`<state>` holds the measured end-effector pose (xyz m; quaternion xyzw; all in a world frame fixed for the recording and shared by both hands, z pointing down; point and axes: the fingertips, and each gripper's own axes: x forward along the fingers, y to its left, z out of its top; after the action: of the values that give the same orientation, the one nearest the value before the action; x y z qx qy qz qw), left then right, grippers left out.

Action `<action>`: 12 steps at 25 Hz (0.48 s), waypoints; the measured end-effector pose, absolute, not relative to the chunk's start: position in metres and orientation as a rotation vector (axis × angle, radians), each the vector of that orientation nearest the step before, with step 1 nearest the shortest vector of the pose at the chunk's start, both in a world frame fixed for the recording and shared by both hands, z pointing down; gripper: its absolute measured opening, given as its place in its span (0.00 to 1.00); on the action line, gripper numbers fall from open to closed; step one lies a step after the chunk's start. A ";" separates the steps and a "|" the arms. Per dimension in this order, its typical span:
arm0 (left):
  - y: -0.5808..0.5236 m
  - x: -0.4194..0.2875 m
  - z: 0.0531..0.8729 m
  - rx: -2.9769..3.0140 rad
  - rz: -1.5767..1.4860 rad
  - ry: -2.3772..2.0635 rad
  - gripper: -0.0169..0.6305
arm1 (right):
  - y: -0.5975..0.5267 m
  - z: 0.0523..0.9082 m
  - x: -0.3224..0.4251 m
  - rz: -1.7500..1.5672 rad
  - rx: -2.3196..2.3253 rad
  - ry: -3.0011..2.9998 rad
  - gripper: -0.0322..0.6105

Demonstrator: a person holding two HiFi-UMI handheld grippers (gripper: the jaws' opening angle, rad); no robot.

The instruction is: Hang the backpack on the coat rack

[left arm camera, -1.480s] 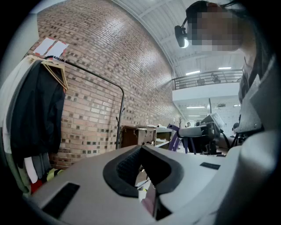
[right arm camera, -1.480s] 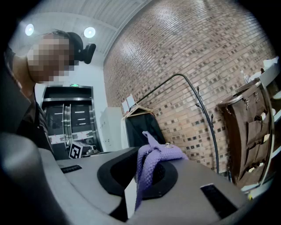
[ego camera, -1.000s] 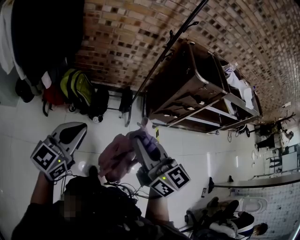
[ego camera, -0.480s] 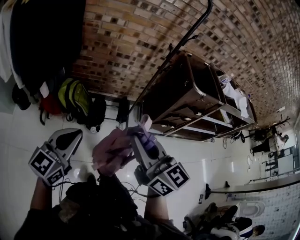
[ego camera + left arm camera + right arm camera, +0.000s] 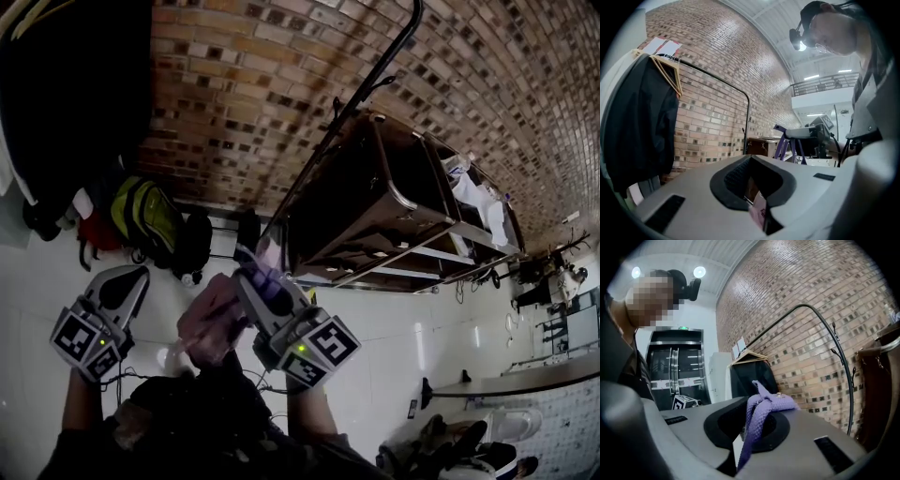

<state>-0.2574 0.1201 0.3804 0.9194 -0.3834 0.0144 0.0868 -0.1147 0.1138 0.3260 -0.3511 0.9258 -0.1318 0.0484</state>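
My right gripper (image 5: 749,427) has its jaws pinched tight on the purple strap (image 5: 761,408), which loops up out of the notch and flops over to 2 o'clock. Under that grip the pink backpack (image 5: 211,319) hangs bunched against the gripper's 9 o'clock side in the head view, off the floor. My left gripper (image 5: 125,283) sits well apart at 9 o'clock of the bag, jaws together and, as far as I can tell, with nothing in them.

Beyond the strap, at 12 o'clock in the right gripper view, a black coat (image 5: 750,376) hangs on a wooden hanger (image 5: 749,356). The coat rack (image 5: 825,319) arcs over at 1 o'clock in front of the brick wall (image 5: 797,296), and its small hooks (image 5: 833,329) stick out at 2 o'clock.

I judge I am carrying the bag to the rack. To do it well, I should keep the pinch firm and bring the loop above a free hook. The left gripper could spread the loop so it drops over the hook, clear of the coat.
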 end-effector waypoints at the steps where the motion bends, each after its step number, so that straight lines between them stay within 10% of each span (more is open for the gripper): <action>1: 0.108 -0.253 0.381 2.738 0.038 -1.153 0.08 | 0.103 0.328 -0.112 -0.412 -1.056 2.829 0.05; 12: -0.039 -0.173 0.374 2.744 0.039 -1.172 0.08 | -0.045 0.329 -0.051 -0.406 -0.979 2.859 0.05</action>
<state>-0.1730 -0.0393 0.3742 0.9167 -0.3916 0.0130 0.0786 -0.0514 -0.0448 0.3291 -0.3208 0.9366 -0.1331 0.0464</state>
